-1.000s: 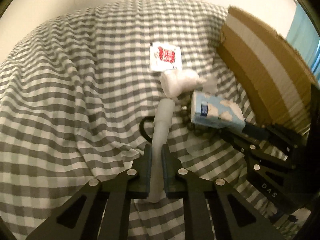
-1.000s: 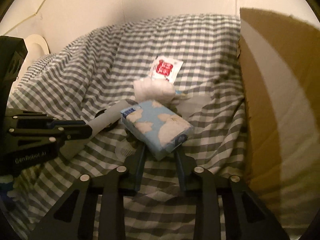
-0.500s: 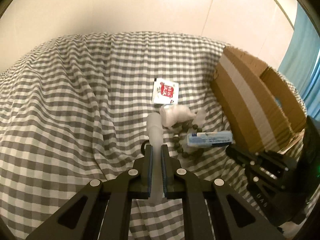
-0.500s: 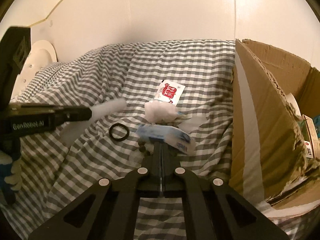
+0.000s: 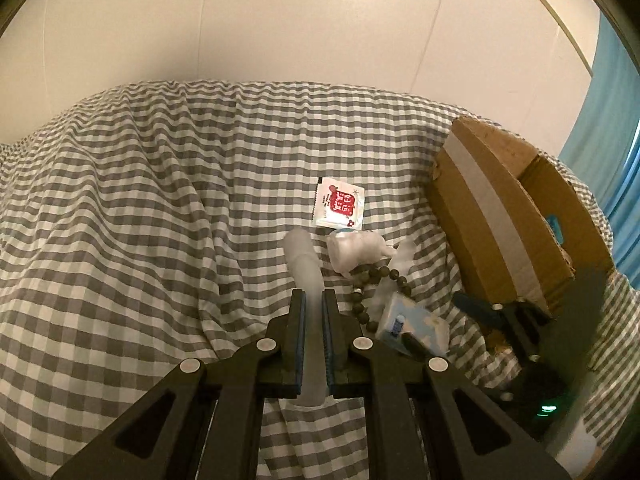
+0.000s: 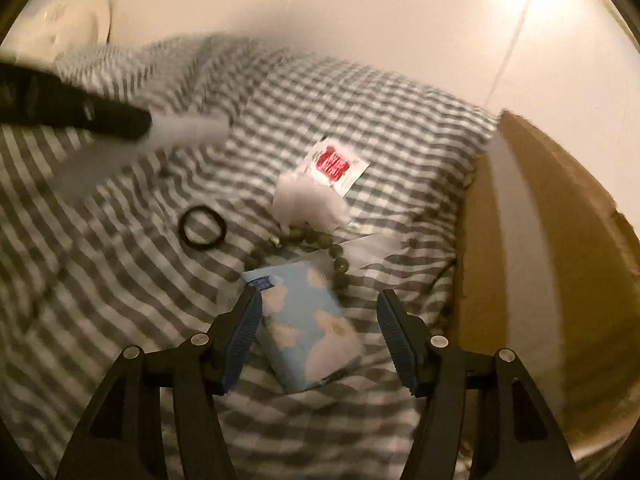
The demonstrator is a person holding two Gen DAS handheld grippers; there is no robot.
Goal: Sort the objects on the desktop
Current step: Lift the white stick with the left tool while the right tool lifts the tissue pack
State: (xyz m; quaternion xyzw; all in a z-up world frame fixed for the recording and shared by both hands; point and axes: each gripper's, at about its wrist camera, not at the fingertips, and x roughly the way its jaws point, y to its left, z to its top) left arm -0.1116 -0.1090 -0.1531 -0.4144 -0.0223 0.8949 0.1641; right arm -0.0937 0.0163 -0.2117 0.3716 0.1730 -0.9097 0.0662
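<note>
My left gripper (image 5: pixel 314 300) is shut on a pale translucent tube (image 5: pixel 306 264) and holds it above the checked cloth; it also shows in the right wrist view (image 6: pixel 188 130). My right gripper (image 6: pixel 318 304) is open, and a blue tissue pack with white clouds (image 6: pixel 304 320) lies on the cloth between its fingers; the pack also shows in the left wrist view (image 5: pixel 414 326). A red-and-white sachet (image 5: pixel 340 208), a white crumpled wrapper (image 5: pixel 358 248), a dark bead bracelet (image 6: pixel 316 240) and a black hair tie (image 6: pixel 202 227) lie on the cloth.
An open cardboard box (image 5: pixel 516 216) stands at the right, its near wall (image 6: pixel 532 260) close beside my right gripper. A wall rises behind the cloth. A white round object (image 6: pixel 68 20) sits at the far left.
My right gripper has opened and the tissue pack now lies on the cloth between its fingers. My left gripper has risen with the tube. The right view is motion-blurred.
</note>
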